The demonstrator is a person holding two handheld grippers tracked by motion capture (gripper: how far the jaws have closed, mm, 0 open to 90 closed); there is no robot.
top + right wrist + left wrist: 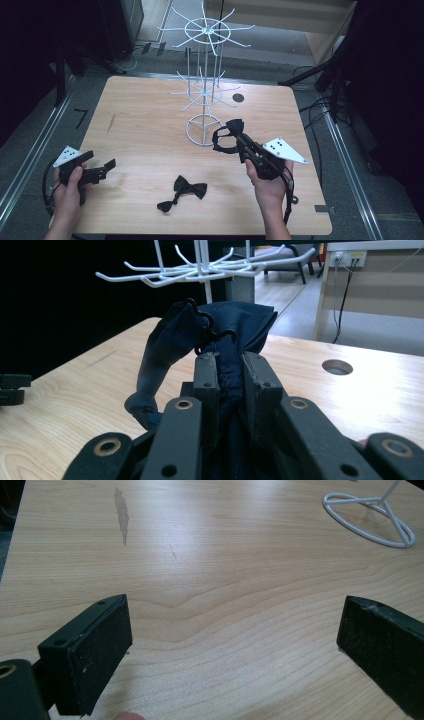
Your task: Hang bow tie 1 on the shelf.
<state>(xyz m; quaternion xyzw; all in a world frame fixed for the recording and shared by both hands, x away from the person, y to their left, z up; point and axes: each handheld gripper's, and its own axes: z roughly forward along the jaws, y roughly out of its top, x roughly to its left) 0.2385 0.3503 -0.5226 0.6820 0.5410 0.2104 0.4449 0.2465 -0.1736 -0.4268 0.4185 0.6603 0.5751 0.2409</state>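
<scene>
The wooden table [150, 125] is carrying a white wire rack [204, 90] standing toward its far edge. The right gripper [239, 139] is clamping a dark bow tie [227, 134] between nearly closed jaws, just beside the rack's ring base. The left gripper [102, 169] is hovering wide apart over bare wood. A second bow tie [184, 191] is lying near the front edge, between the hands

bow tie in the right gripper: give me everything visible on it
The held bow tie is dark navy fabric, looking soft and creased. The right gripper is shut on its bunched body, which bulges above the pads. Its strap loops down at the left, with a small dark hook at the top. In the high view it hangs above the table, beside the white rack's base ring.
</scene>
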